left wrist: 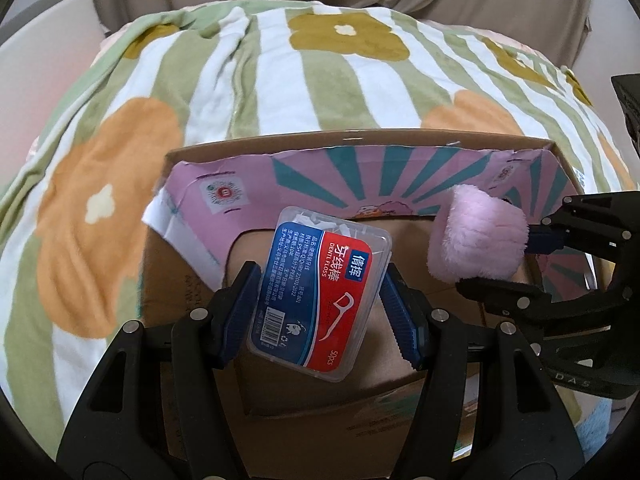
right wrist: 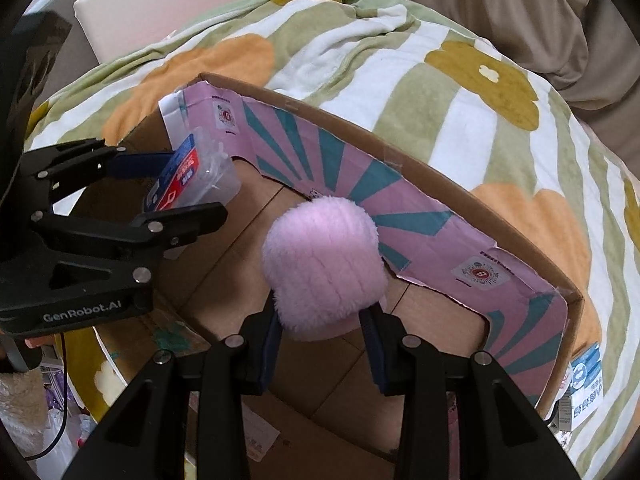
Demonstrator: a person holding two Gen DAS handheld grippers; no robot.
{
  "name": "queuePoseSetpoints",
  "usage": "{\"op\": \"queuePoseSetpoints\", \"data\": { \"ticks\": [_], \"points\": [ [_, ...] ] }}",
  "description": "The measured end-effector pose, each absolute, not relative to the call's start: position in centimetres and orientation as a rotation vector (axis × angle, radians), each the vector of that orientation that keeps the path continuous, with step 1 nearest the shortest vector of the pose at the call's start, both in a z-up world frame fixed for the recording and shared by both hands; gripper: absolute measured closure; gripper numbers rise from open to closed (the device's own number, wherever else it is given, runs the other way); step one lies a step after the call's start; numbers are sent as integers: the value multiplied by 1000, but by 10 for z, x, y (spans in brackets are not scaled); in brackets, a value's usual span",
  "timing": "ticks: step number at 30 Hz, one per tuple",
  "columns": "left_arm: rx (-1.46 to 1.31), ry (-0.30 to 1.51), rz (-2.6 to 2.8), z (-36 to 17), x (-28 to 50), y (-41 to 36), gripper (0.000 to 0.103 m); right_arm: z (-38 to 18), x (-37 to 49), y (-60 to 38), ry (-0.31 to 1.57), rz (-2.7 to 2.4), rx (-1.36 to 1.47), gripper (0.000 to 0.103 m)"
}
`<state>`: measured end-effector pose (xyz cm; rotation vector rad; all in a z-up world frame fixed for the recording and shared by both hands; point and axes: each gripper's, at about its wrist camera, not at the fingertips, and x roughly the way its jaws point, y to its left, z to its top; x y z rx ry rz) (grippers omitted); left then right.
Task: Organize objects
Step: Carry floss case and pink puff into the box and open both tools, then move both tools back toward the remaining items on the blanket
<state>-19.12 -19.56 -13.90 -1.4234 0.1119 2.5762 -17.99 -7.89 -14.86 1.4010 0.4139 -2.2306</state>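
A clear dental floss box (left wrist: 316, 300) with a red and blue label hangs tilted between the blue pads of my left gripper (left wrist: 320, 276), which is shut on it. My right gripper (right wrist: 322, 316) is shut on a fluffy pink plush ball (right wrist: 324, 268). Both are held over the open cardboard box (right wrist: 400, 160), above its brown bottom. In the left wrist view the plush ball (left wrist: 476, 236) and right gripper (left wrist: 504, 260) sit to the right of the floss box. From the right wrist, the left gripper (right wrist: 192, 184) and floss box (right wrist: 192, 176) are at the left.
The cardboard box (left wrist: 360, 140) rests on a green-and-white striped blanket (left wrist: 240, 80) with orange and olive flowers. A pink and teal printed flap (left wrist: 360, 184) lines the box's far wall. A white cushion (right wrist: 160, 4) lies beyond the blanket. Bags and clutter (right wrist: 60, 420) lie low at the left.
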Motion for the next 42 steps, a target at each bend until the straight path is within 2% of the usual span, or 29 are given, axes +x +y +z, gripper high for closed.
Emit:
{"op": "queuePoseSetpoints", "data": {
  "ticks": [12,14,15,16,17,19,20,36,42],
  "points": [
    [-1430,175,2532,-144,-200,-177,44,-149,-180,-73,423,-2230,1419,68],
    [-1437,207,2540,-141,-201,-174,33,-149,-180,-74,442,-2214,1414,66],
    [-1435,219,2551,-140,-202,-173,10,-148,-179,-73,456,-2209,1414,56],
    [-1411,221,2578,-136,-201,-175,0,-148,-179,-73,467,-2210,1413,47],
    [-1394,207,2587,-132,-200,-177,0,-147,-179,-71,478,-2220,1407,41],
    [-1394,160,2586,-127,-201,-183,0,-144,-177,-64,498,-2240,1385,19],
    [-1400,139,2588,-124,-201,-187,0,-143,-176,-59,498,-2248,1376,17],
    [-1378,26,2618,-106,-168,-193,0,-117,-145,-34,365,-2307,1312,17],
    [-1337,66,2622,-90,-154,-177,0,-102,-131,-20,342,-2324,1270,17]
  ]
}}
